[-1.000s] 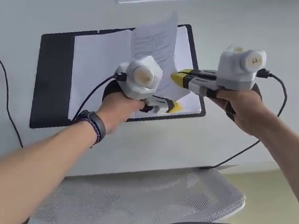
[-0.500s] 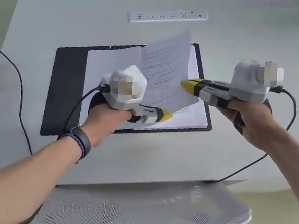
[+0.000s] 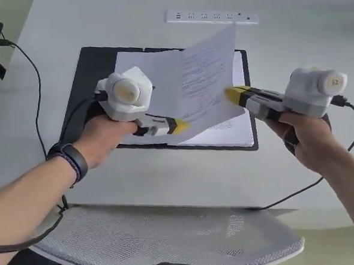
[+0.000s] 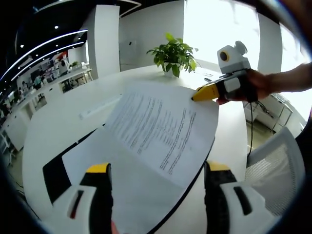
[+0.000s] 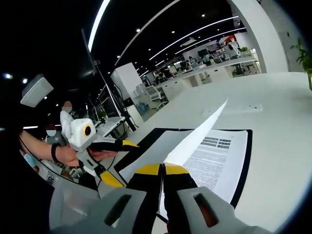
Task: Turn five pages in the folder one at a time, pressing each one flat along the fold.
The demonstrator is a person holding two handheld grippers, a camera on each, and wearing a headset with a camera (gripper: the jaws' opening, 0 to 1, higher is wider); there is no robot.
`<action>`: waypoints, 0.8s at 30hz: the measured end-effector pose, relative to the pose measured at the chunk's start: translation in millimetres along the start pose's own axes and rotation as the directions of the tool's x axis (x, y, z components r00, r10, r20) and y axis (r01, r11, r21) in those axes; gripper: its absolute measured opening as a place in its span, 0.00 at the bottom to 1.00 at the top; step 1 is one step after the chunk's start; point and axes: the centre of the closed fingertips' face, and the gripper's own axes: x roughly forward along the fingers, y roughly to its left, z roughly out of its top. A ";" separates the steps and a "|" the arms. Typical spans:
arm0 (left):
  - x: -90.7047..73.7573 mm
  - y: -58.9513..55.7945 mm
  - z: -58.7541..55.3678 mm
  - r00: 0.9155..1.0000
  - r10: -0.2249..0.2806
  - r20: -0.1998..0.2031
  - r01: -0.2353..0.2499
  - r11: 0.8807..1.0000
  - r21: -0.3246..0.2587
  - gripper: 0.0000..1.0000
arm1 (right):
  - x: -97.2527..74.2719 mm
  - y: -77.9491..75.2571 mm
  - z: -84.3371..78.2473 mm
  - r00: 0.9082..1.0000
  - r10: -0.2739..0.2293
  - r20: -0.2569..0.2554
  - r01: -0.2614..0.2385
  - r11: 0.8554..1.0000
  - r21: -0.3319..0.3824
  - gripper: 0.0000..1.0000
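Since a second ago the two tools have drawn apart and the page (image 3: 204,80) stands higher and fuller over the open folder (image 3: 96,73), though the head camera has shifted too. That sheet is raised off the right-hand stack and leans leftward, its printed face toward the person and its top corner up near the folder's far edge.

Its free right edge is pinched in the right hand-held gripper (image 3: 232,94); the right gripper view shows those jaws closed together with the paper running up from between them. The left hand-held gripper (image 3: 178,126) is spread wide and carries nothing, sitting by the sheet's lower left corner at the folder's near edge; in its own view the sheet lies straight ahead, above the gap between the jaws.

The fold appears to run front to back under the lifted sheet, mostly hidden by it. By my judgement the page must go leftward from the right tool, and the left tool is nearer the fold, so the pressing falls to it.

The folder lies flat on the white worktop (image 3: 303,38), with a power strip (image 3: 211,17) beyond it.
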 end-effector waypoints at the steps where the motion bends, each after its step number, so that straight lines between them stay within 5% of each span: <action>1: -3.1 2.3 -1.7 1.000 0.006 0.002 -0.006 1.000 -0.004 0.77 | 0.7 2.1 1.3 1.000 0.003 0.003 -0.003 1.000 0.003 0.00; 12: -36.3 28.2 -22.3 0.997 0.069 0.024 -0.067 0.996 -0.056 0.77 | 19.2 30.8 14.1 0.999 0.044 0.013 -0.044 0.999 -0.011 0.00; 24: -69.9 55.2 -42.0 0.990 0.135 0.035 -0.131 0.986 -0.102 0.78 | 65.3 76.1 20.5 0.989 0.143 -0.025 -0.144 0.988 -0.064 0.00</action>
